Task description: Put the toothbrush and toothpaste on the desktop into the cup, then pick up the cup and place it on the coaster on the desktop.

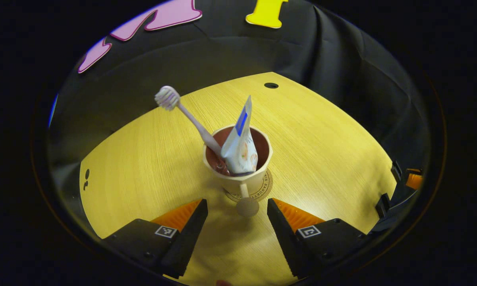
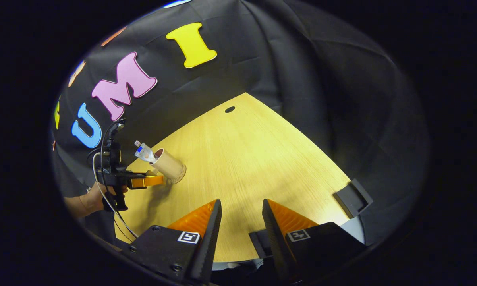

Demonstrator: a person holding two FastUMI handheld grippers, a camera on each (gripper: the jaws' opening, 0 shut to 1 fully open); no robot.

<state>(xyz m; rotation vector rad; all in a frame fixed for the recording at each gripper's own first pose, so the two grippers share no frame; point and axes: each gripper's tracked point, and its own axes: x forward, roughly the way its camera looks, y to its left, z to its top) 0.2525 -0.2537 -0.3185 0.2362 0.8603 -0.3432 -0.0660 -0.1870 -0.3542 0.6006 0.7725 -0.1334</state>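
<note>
Now wooden desktop, black cloth wall; cup on coaster; both tools released.

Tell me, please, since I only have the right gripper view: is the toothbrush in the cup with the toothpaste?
Observer: Yes; the left gripper view shows the toothbrush standing in the cup, bristles up, beside the toothpaste.
Operator: Is the cup on the coaster?
Observer: Yes, the coaster shows its printed rim under the cup's base.
Operator: Is the left gripper holding the cup?
Observer: No; the left gripper is open, with the cup's handle between its fingers, apart from both.
</note>
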